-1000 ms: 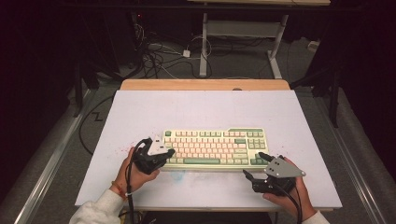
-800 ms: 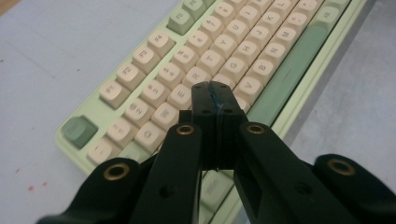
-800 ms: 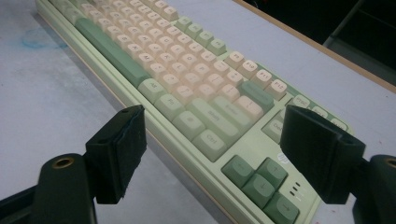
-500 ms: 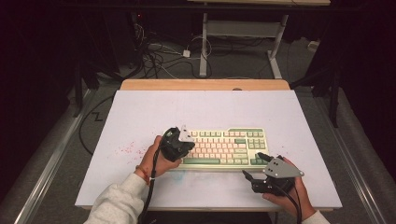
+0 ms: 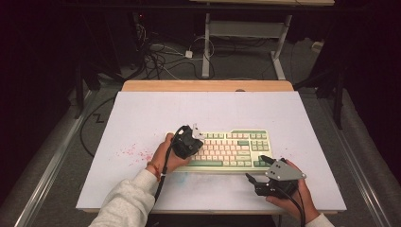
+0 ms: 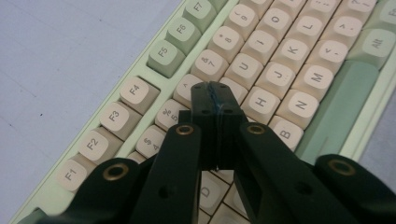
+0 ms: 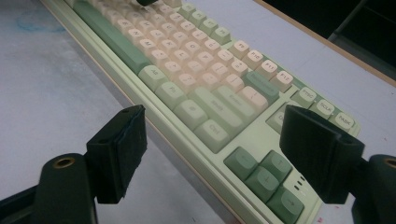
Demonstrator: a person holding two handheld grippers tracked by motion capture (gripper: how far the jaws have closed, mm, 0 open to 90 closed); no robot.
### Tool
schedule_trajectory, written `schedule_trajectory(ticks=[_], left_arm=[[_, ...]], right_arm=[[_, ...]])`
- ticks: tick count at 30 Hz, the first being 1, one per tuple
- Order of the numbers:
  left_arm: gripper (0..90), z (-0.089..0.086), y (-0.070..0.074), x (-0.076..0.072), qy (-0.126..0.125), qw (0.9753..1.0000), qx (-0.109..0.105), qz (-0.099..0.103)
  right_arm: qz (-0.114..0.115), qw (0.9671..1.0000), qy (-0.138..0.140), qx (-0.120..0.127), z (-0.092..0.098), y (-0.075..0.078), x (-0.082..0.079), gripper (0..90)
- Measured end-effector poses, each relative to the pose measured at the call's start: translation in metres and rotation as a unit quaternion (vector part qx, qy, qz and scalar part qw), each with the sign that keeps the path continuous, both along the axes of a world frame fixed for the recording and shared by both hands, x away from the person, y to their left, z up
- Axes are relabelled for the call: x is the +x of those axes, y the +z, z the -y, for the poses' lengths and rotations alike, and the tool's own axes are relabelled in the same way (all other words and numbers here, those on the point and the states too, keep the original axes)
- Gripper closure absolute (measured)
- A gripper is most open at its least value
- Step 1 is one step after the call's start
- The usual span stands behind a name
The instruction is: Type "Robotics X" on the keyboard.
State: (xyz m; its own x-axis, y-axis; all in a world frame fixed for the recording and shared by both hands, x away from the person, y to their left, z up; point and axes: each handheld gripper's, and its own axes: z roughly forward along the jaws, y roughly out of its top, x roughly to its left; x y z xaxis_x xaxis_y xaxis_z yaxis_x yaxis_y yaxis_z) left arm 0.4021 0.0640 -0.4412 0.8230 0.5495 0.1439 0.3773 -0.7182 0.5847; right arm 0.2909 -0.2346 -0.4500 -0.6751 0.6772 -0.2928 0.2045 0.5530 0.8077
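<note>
A fixed overhead camera looks forward and down across the table (image 5: 142, 118); both gripper cameras sit close above the same keyboard (image 5: 231, 149), seen from opposite ends.

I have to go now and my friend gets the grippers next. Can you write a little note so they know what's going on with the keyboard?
Left gripper: jaws shut, nothing between them, tip over the keyboard's letter keys, near the 6, Y and T area. Whether it is touching a key cannot be told.
Right gripper: jaws open and empty, low over the white table at the keyboard's right front corner, beside the arrow keys.
Keyboard: flat on the table, front edge facing the person.
Done: left gripper is in place over the keys.
Left: probably pressing the keys with the shut tip; the right gripper could steady the keyboard.
</note>
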Motion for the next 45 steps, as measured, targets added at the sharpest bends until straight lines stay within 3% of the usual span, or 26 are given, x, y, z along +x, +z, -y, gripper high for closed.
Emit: schedule_trajectory(ticks=[12, 24, 33, 35, 39, 45], left_arm=[[86.9, 0.003, -0.002, 0.002, -0.005, 1.0000, 0.003, -0.006], [85.4, -0.002, 0.007, -0.005, -0.001, 0.9997, -0.012, 0.023], [82.6, -0.012, 0.015, -0.019, -0.015, 0.9980, -0.030, 0.053], [80.6, -0.013, 0.016, -0.022, -0.018, 0.9974, -0.026, 0.065], [74.5, -0.016, 0.015, -0.026, -0.033, 0.9966, -0.033, 0.068], [50.3, -0.024, 0.013, -0.031, -0.033, 0.9965, -0.032, 0.070]], right_arm=[[-0.003, 1.0000, 0.002, -0.004, -0.001, 0.000, 0.000, 23.2], [0.003, 1.0000, -0.001, 0.005, 0.002, 0.004, 0.000, 23.3], [0.007, 0.9999, -0.005, 0.010, 0.002, 0.004, 0.001, 23.6], [0.006, 0.9999, -0.008, 0.011, 0.003, 0.004, 0.001, 23.8], [0.003, 0.9999, -0.010, 0.010, 0.004, 0.004, 0.004, 23.8], [-0.001, 0.9997, -0.011, 0.023, 0.006, 0.005, 0.004, 23.8]])
